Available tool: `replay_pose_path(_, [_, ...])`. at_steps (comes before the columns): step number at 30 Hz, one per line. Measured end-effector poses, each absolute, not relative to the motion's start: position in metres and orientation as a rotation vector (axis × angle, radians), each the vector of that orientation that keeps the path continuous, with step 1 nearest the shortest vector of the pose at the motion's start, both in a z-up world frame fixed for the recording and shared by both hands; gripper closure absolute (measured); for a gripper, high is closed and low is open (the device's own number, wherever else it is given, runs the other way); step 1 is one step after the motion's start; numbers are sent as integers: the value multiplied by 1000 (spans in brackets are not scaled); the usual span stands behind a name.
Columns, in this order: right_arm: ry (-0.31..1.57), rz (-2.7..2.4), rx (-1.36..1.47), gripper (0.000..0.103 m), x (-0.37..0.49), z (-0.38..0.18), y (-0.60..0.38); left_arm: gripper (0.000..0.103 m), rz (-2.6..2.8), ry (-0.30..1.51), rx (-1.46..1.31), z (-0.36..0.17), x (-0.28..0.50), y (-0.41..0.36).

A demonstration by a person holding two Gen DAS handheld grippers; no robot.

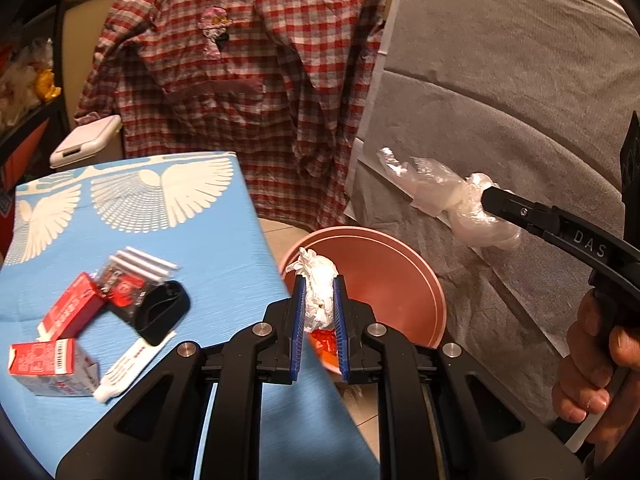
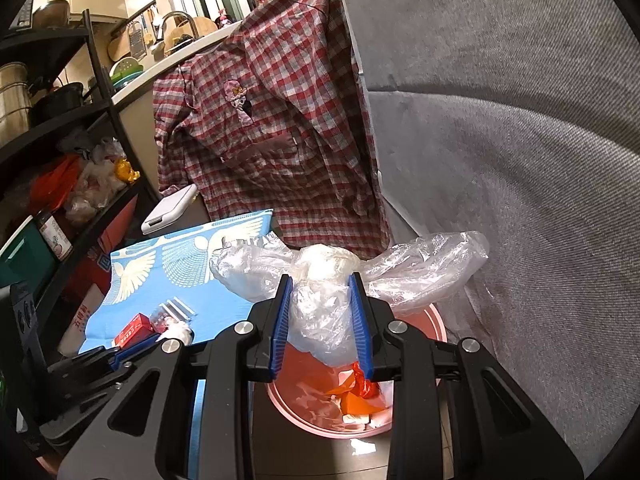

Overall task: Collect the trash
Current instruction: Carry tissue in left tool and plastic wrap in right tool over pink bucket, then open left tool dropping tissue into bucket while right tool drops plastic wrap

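Closest to the left wrist lens, the left claw (image 1: 320,312) has its blue-padded fingers (image 1: 298,320) drawn close together, pinching a crumpled white paper tissue (image 1: 318,292) that stands up between them. Just beyond and under the claw sits the round pink plastic bin (image 1: 400,276), with orange-red scraps showing low between the pads. To the claw's left lies the light blue counter with white wing pattern (image 1: 132,216), carrying two red and white cardboard boxes (image 1: 48,364), a black curved plastic piece (image 1: 162,312), a crinkled red and black wrapper (image 1: 120,286) and white sticks (image 1: 148,264). To the claw's right and higher, the right claw (image 1: 490,200) reaches in with a clear crumpled plastic bag (image 1: 432,192) at its tip, a hand (image 1: 592,368) on its handle. Ahead hangs a red and white checked shirt (image 1: 240,80), with a grey fabric cover (image 1: 500,92) beside it. From the right wrist view, the right claw (image 2: 322,320) stands partly closed, its blue pads (image 2: 362,320) gripping the clear plastic bag (image 2: 320,312), whose ends spread out to both sides past the fingers. Directly below the claw is the pink bin (image 2: 438,320), holding orange and white scraps (image 2: 356,396). Left of the claw is the blue counter (image 2: 224,280), and the left claw's black body (image 2: 92,368) sits low on that side.
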State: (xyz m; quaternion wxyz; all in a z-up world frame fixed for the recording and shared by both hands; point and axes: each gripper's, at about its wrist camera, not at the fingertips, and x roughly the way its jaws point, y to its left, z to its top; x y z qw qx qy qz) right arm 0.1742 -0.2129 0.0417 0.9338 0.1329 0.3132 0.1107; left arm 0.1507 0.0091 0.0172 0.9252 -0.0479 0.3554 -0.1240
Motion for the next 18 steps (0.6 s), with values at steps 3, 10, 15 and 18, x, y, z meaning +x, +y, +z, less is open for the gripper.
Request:
replay_pose_path(3, [655, 219, 280, 74, 180, 37, -215, 89, -269, 740, -86, 13, 158, -1])
replay_pose_path(10, [673, 213, 285, 74, 189, 30, -214, 89, -295, 766, -90, 2, 172, -17])
replay_pose_path(15, [685, 207, 288, 73, 193, 26, -215, 89, -311, 776, -95, -1, 180, -24])
replay_pose_path(18, [713, 194, 287, 67, 198, 22, -215, 82, -315, 791, -106, -2, 185, -25])
